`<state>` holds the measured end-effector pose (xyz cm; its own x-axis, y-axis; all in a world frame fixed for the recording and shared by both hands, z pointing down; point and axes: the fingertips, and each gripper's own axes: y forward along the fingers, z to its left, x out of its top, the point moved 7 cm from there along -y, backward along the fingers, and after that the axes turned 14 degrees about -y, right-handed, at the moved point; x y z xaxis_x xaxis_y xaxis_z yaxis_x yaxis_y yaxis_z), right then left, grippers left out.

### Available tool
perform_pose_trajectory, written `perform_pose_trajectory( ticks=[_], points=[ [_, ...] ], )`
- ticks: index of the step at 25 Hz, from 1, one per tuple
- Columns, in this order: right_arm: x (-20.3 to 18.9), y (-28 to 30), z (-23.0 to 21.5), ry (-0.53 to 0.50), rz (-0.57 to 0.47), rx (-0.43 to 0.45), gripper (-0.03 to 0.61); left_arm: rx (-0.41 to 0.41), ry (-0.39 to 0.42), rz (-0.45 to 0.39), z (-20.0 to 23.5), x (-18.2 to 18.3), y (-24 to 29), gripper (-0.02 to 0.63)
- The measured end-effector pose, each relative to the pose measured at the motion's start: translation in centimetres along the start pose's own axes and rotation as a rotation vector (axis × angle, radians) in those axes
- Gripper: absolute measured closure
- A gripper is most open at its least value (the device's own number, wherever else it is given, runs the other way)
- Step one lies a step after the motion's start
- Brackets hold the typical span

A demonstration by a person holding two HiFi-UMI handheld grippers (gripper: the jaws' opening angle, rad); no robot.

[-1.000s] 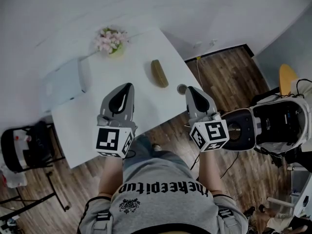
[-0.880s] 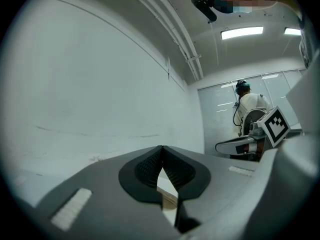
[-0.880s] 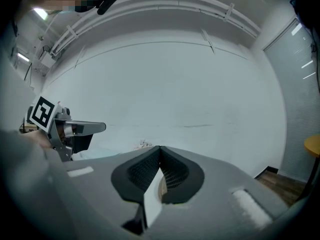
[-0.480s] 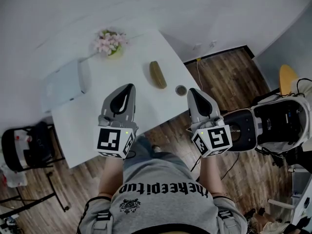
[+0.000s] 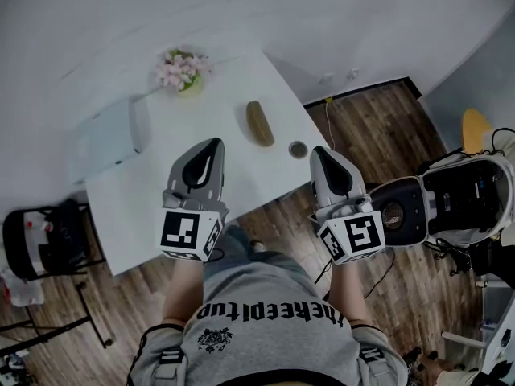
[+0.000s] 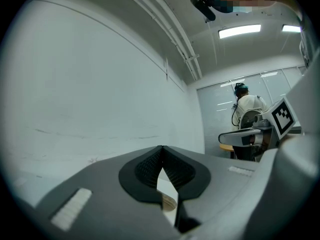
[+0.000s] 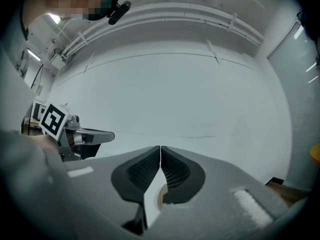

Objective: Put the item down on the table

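Holding both tools low and close to the body, the person keeps them short of the white worktop's (image 5: 217,103) near edge, a pose that reads as rest after a job rather than a reach. The left gripper (image 5: 212,145) has its jaws clenched tip to tip with nothing pinched between the ribbed pads, and the right gripper (image 5: 320,153) is the same, clamped together and empty; its own view shows only bare wall beyond the tips. Just ahead of the right gripper a small round object (image 5: 298,148) sits near the worktop's corner; what it is cannot be told. Beyond that lies the task's thing, an oblong brownish-green item (image 5: 259,123), flat on the surface with open space all round it and well apart from either tool, so the putting-down looks already done. Farther left rests a pale flat box (image 5: 109,139), possibly a closed laptop, and at the far edge against the wall stands a small pot of pink flowers (image 5: 182,67), tucked back out of the working space.
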<state>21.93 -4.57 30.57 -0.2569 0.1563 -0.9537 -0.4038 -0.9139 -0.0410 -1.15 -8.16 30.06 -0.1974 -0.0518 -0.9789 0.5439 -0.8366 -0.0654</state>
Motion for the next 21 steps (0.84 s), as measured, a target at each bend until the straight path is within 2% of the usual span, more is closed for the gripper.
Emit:
perform_pose_trajectory(
  ticks=[9,21],
  points=[
    [-0.7,0.1,-0.3,-0.012,-0.011,0.009,0.577,-0.002,0.009,-0.005,-0.1,-0.8,0.7,0.595],
    [0.2,-0.1,-1.0,-0.016,-0.011,0.0,0.577,-0.019,0.012,-0.001,-1.0,0.1,1.2,0.595]
  ],
)
